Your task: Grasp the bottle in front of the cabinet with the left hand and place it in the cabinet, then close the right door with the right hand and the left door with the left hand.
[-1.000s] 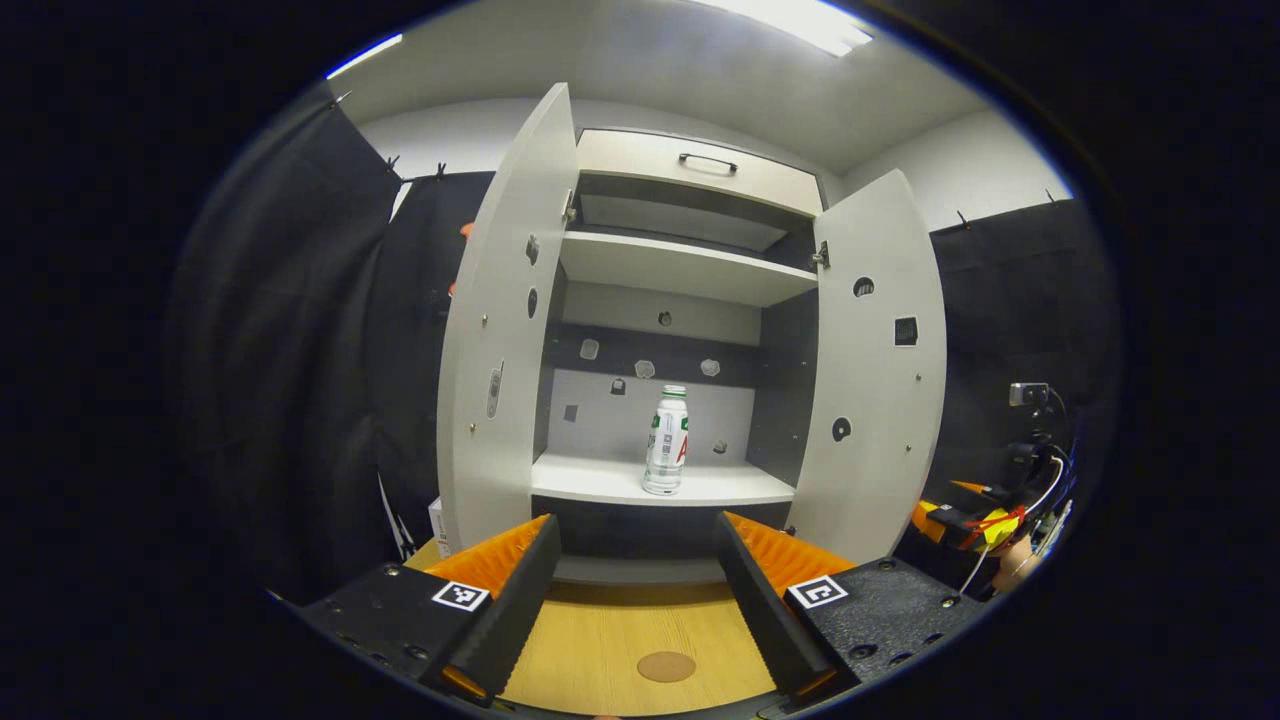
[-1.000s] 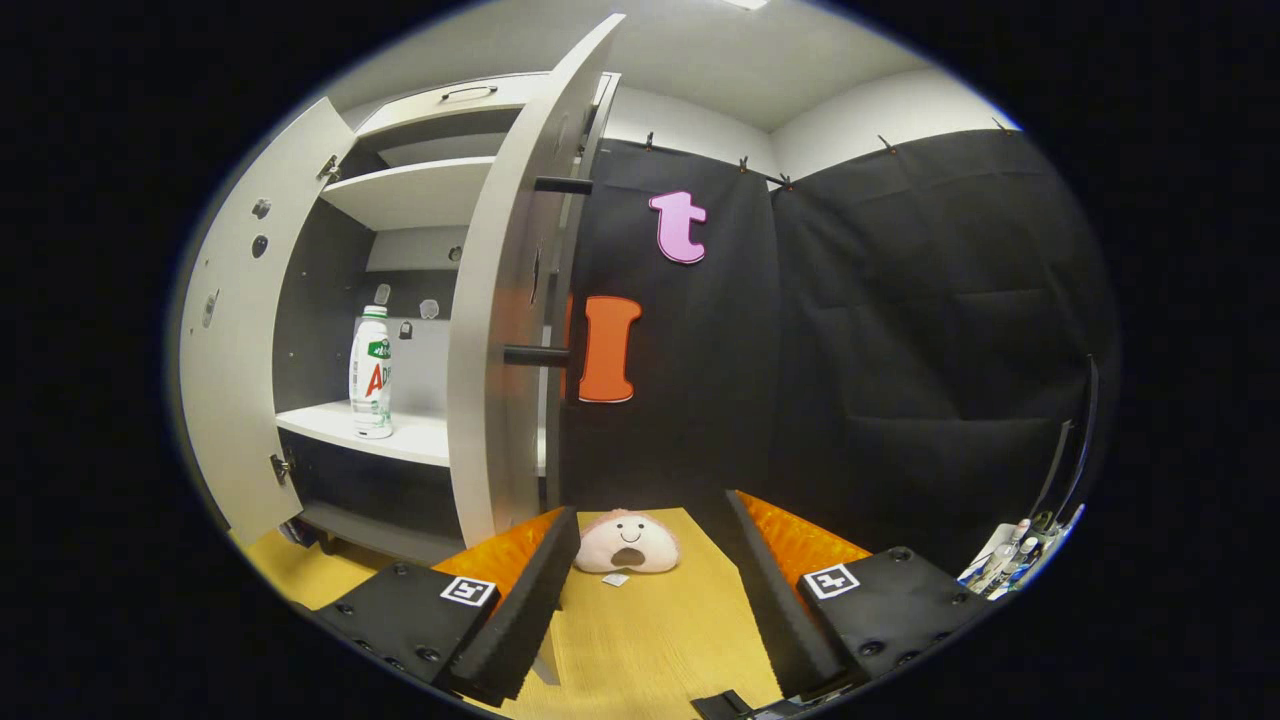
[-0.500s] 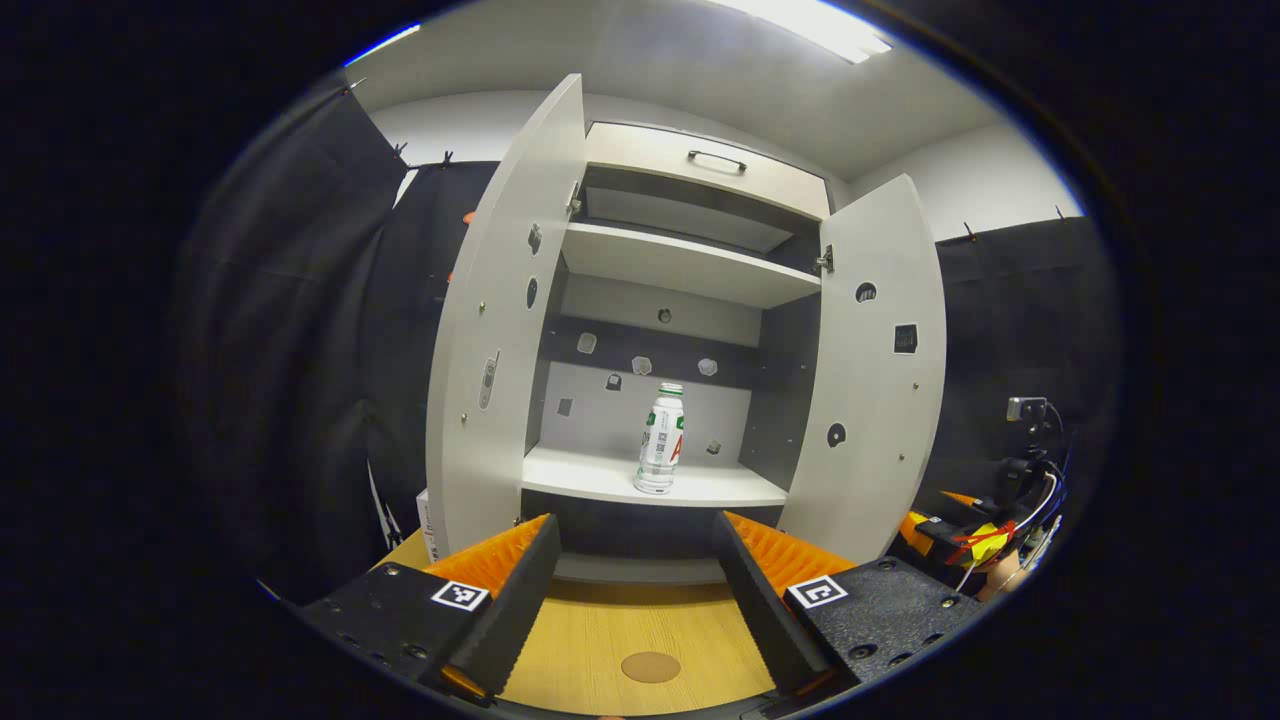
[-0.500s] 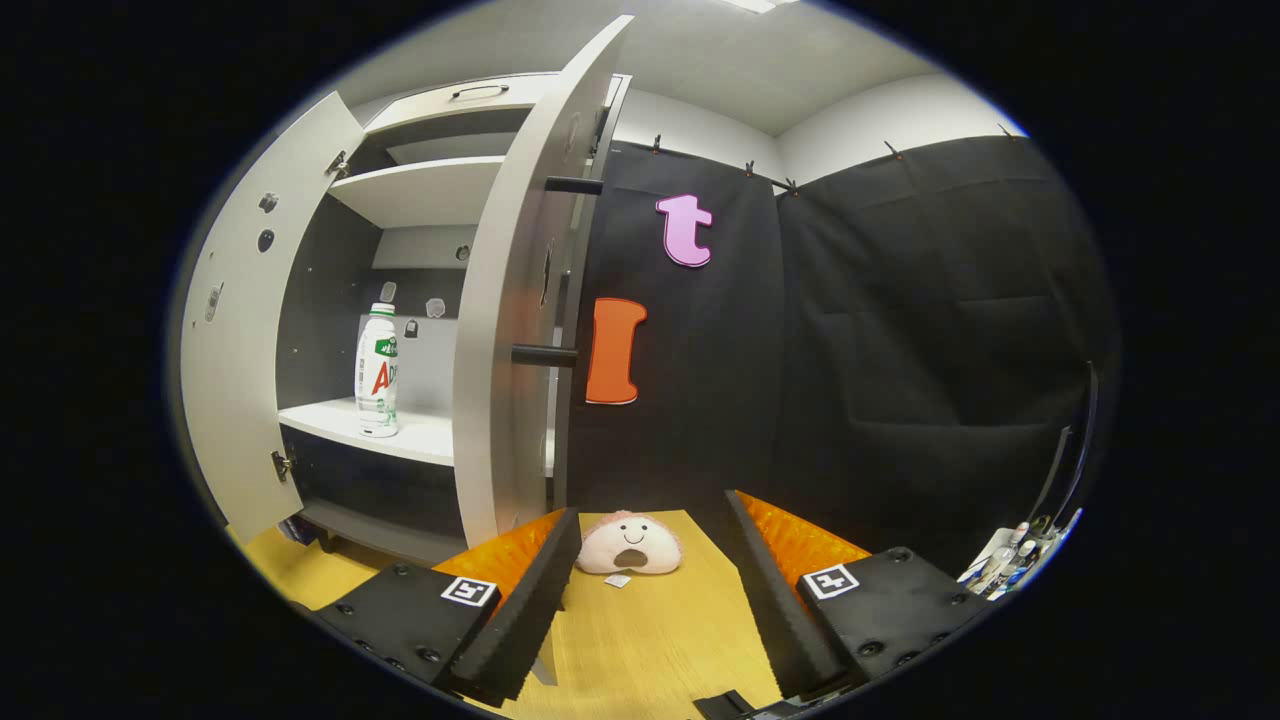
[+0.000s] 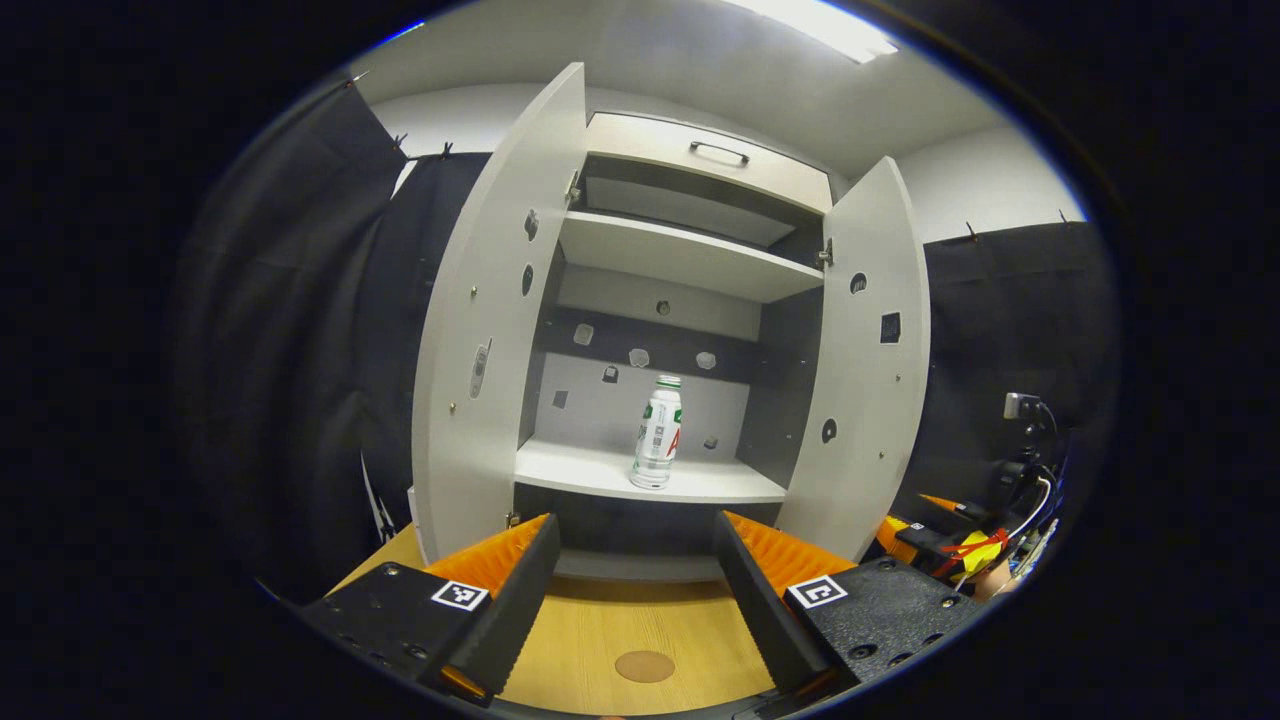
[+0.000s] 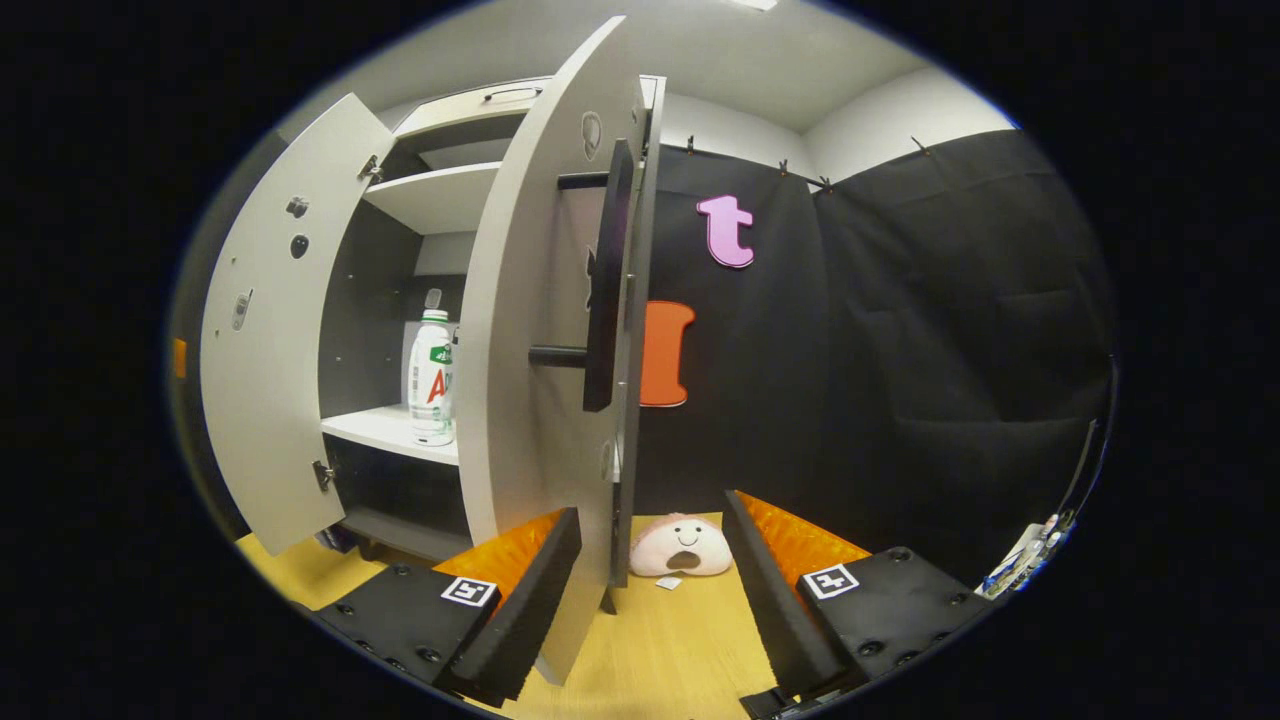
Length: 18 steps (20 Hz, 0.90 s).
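A white bottle (image 5: 657, 434) with a white cap stands upright on the lower shelf (image 5: 600, 476) of the pale cabinet. Both doors stand open: the left door (image 5: 480, 330) and the right door (image 5: 860, 370). My left gripper (image 5: 632, 600) is open and empty, back from the cabinet over the wooden table, facing the bottle. In the right gripper view the bottle (image 6: 432, 380) is partly behind the right door (image 6: 540, 350), which I see from its outer side with a dark bar handle (image 6: 600, 280). My right gripper (image 6: 650, 600) is open, its left finger close to the door's lower edge.
A pink plush toy (image 6: 682, 546) lies on the table (image 6: 690, 650) behind the right door. A round brown mark (image 5: 644, 666) sits on the table (image 5: 600, 630) between my left fingers. Cables and gear (image 5: 1010, 520) crowd the far right. A closed drawer (image 5: 700, 165) tops the cabinet.
My left gripper has drawn back a little from the cabinet. My right gripper has moved toward the right door's outer side, and the door has swung slightly toward closing.
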Each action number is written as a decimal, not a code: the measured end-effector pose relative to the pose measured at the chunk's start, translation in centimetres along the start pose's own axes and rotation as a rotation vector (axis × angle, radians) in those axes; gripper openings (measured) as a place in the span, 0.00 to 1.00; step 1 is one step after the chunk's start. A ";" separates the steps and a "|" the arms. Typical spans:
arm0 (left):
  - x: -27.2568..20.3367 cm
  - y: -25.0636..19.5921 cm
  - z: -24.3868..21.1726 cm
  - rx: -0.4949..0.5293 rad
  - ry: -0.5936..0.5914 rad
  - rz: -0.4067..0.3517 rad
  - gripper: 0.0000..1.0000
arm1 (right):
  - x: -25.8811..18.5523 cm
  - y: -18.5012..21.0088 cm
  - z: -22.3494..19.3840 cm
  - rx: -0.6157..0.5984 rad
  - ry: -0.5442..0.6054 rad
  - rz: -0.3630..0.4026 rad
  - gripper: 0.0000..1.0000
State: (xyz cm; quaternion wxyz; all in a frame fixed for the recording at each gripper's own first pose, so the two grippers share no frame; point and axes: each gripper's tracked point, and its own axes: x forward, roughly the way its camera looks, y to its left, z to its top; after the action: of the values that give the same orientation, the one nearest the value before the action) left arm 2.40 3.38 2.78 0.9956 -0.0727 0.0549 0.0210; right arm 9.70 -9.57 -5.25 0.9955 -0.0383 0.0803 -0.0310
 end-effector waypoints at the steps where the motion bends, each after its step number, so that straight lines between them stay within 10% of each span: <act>1: 0.2 0.3 0.0 0.001 0.000 0.006 0.92 | 0.4 0.8 0.2 -0.006 -0.002 0.010 0.95; 18: 0.3 4.2 0.2 0.009 -0.018 0.077 0.94 | 2.4 12.0 0.1 -0.053 -0.004 0.188 0.98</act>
State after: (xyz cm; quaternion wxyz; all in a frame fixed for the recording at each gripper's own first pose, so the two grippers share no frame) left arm 2.53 7.60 2.37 0.9948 -0.0658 0.0489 0.0598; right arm 12.73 2.19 -6.52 0.9929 -0.0570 0.0822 0.0649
